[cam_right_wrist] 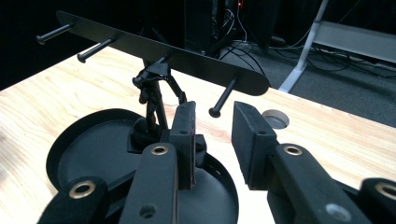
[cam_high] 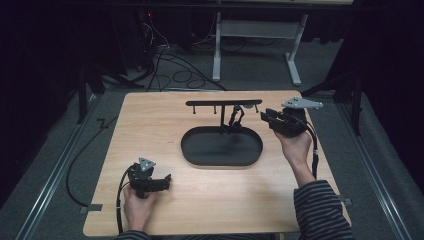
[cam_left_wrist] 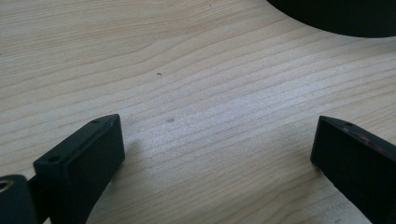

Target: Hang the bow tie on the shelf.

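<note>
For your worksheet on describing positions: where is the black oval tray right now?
In the high view the black oval tray lies at the middle of the wooden table, under the pegged bar stand, with the right gripper near its far right end.

The black oval tray (cam_high: 221,148) sits mid-tabletop (cam_high: 150,125), with a post rising from its far edge to a crossbar (cam_high: 223,103) whose pegs jut toward the near side. A dark looped item (cam_high: 236,118) hangs beside the post. Bare wood lies open left of the tray and along the near edge.
</note>
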Demonstrator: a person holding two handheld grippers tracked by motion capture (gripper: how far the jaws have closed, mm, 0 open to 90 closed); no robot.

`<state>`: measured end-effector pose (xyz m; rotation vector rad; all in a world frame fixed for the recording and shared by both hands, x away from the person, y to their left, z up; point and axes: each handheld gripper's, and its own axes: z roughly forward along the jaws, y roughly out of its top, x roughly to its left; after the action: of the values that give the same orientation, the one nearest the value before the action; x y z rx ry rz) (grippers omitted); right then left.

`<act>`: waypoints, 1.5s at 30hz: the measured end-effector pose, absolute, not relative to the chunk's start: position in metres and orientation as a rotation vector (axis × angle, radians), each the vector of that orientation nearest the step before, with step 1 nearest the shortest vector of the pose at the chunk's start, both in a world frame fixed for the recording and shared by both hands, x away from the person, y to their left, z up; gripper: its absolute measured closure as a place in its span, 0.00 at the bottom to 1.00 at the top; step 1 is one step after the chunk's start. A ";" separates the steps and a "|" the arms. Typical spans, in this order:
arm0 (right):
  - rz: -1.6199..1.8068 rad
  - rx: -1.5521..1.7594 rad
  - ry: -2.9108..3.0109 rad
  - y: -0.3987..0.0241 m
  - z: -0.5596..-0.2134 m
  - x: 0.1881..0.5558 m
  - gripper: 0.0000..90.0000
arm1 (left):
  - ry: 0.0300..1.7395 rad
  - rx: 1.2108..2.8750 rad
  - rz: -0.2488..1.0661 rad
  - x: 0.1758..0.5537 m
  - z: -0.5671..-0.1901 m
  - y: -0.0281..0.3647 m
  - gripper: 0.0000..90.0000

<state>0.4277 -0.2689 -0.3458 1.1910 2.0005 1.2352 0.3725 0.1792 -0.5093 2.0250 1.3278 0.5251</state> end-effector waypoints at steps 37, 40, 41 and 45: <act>1.279 1.244 1.988 -0.299 -0.355 0.398 0.78 | 1.329 2.022 0.527 0.372 -0.509 0.179 0.04; 1.279 1.246 1.984 -0.302 -0.356 0.394 0.78 | 1.329 2.023 0.527 0.372 -0.509 0.179 0.04; 1.275 1.249 1.982 -0.304 -0.356 0.393 0.78 | 1.329 2.022 0.527 0.372 -0.509 0.179 0.04; 1.282 1.248 1.974 -0.307 -0.356 0.390 0.78 | 1.328 2.022 0.528 0.372 -0.509 0.179 0.04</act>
<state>0.3904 -0.3070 -0.3561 1.2482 1.9744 1.2821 0.3724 0.1792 -0.5094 2.0221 1.3277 0.5276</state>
